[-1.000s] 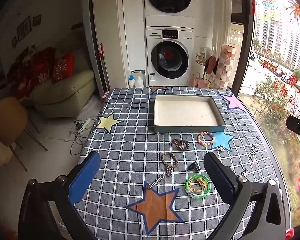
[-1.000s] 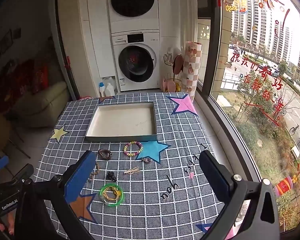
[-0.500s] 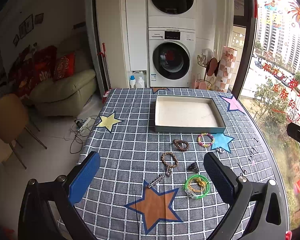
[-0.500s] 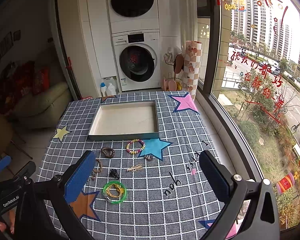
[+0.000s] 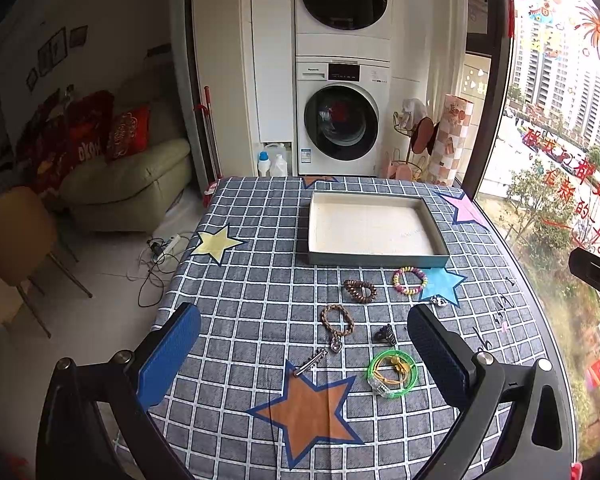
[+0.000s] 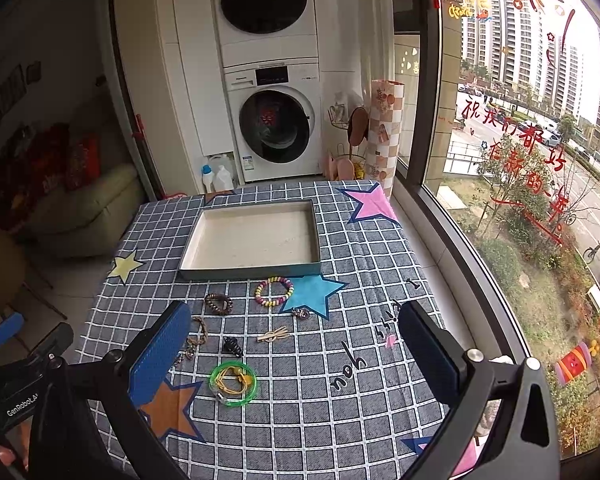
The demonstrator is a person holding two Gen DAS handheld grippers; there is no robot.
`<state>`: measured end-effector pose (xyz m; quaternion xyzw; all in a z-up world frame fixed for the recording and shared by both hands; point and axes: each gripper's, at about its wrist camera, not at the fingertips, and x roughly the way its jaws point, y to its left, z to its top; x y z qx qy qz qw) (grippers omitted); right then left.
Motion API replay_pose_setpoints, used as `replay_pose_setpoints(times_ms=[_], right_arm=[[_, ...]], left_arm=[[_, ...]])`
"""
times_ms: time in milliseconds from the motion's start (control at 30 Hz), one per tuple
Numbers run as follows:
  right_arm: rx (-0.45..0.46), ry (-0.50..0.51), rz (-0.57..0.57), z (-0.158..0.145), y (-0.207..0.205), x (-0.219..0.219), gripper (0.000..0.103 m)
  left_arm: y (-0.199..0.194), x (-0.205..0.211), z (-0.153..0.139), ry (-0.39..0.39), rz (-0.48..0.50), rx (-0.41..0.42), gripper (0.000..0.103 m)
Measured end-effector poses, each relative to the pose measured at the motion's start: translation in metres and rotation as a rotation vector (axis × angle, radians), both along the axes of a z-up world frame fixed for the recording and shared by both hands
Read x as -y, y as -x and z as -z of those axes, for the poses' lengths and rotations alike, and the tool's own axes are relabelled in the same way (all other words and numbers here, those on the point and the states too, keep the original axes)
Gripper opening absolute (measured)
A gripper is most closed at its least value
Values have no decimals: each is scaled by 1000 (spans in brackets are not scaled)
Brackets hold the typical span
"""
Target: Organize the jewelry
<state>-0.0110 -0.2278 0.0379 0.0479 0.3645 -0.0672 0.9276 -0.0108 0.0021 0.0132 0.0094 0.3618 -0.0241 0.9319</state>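
Both the left claw [image 5: 304, 354] and the right claw [image 6: 294, 346] hover spread wide, gripping nothing. The jewelry lies on the checked surface [image 5: 260, 216] just before the tray [image 5: 376, 258]: brown bracelet [image 5: 359, 291], pastel bracelet [image 5: 410, 281], green bangle [image 5: 392, 373] nearest the claws.

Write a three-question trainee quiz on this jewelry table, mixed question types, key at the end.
1. True or false: the shallow grey tray with white lining already holds a bracelet.
2. Multiple choice: the pastel multicoloured bead bracelet lies (A) inside the tray, (B) on the cloth just in front of the tray, beside the light blue star print, (C) on the orange star print.
3. Fill in: the translucent green bangle has ___ cords lying inside its ring.

Key: 1 false, nothing lies in it. 2 B. 3 yellow. Both the left gripper and the right gripper are open and hold nothing.
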Motion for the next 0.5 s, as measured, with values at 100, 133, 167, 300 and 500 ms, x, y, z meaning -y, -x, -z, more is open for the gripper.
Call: replay_pose_setpoints(times_ms=[100, 133, 167, 300, 500], right_arm=[[0, -1, 1, 0, 0, 0, 103], [-1, 0, 1, 0, 0, -1, 103], [-1, 0, 0, 0, 0, -1, 103], [-5, -2, -3, 1, 1, -1, 103], [-10, -5, -4, 2, 0, -3, 103]], left_arm=[[0, 1, 0, -1, 3, 1, 103], [0, 1, 0, -1, 4, 1, 103], [0, 1, 0, -1, 4, 1, 103], [1, 3, 1, -1, 4, -1, 103], [0, 3, 1, 0, 3, -3, 103]])
